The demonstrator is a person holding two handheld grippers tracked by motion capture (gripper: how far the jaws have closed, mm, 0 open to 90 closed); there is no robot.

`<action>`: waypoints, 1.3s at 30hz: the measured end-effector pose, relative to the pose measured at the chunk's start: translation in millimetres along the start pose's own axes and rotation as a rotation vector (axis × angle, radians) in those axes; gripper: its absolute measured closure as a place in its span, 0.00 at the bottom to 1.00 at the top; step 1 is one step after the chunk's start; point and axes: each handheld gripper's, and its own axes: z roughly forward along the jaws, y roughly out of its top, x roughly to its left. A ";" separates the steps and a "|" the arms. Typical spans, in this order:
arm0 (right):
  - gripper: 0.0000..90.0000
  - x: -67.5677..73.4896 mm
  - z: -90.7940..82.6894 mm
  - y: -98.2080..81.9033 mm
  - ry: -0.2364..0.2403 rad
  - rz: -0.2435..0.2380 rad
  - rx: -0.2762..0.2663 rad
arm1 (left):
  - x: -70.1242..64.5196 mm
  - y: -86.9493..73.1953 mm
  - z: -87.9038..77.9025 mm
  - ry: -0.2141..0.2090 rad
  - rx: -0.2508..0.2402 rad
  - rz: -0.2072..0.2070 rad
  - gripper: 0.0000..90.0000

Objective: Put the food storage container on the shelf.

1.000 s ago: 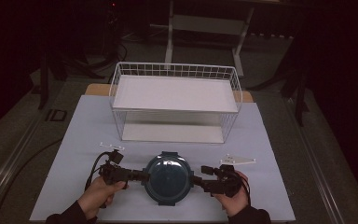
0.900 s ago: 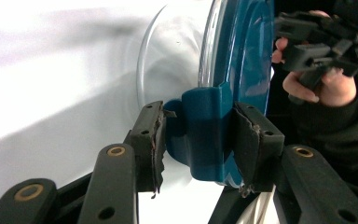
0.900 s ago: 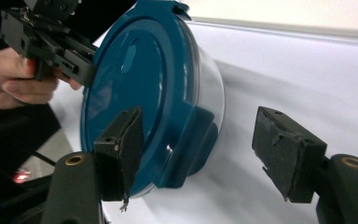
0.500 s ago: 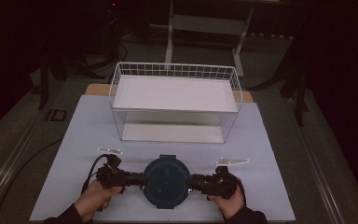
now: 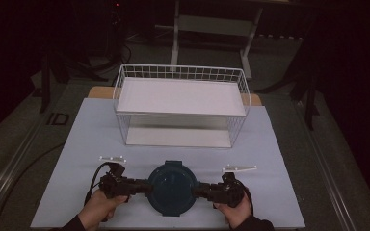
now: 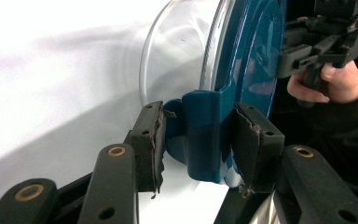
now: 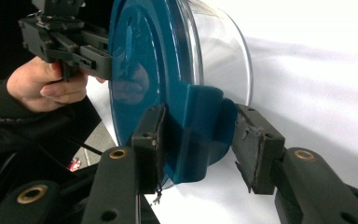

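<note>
Container (image 5: 172, 186) with blue lid, glass bowl, near front edge of white table (image 5: 91, 130), well short of wire basket (image 5: 182, 103). Left gripper (image 6: 199, 140) clamped on left lid tab. Right gripper (image 7: 198, 140) just been closing round right tab; one pad touching, other just apart.

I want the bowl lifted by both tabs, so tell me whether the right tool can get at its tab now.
Probably yes. The right tool already straddles the tab on the bowl, its jaws have just been closing, and nothing lies between pads and tab. One pad touches; the other looks just short. The left tool is clamped opposite.
</note>
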 end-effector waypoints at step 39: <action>0.62 -19.8 -23.0 70.9 -0.067 -0.096 -0.134 | -7.6 74.3 8.6 0.076 -0.163 0.139 0.62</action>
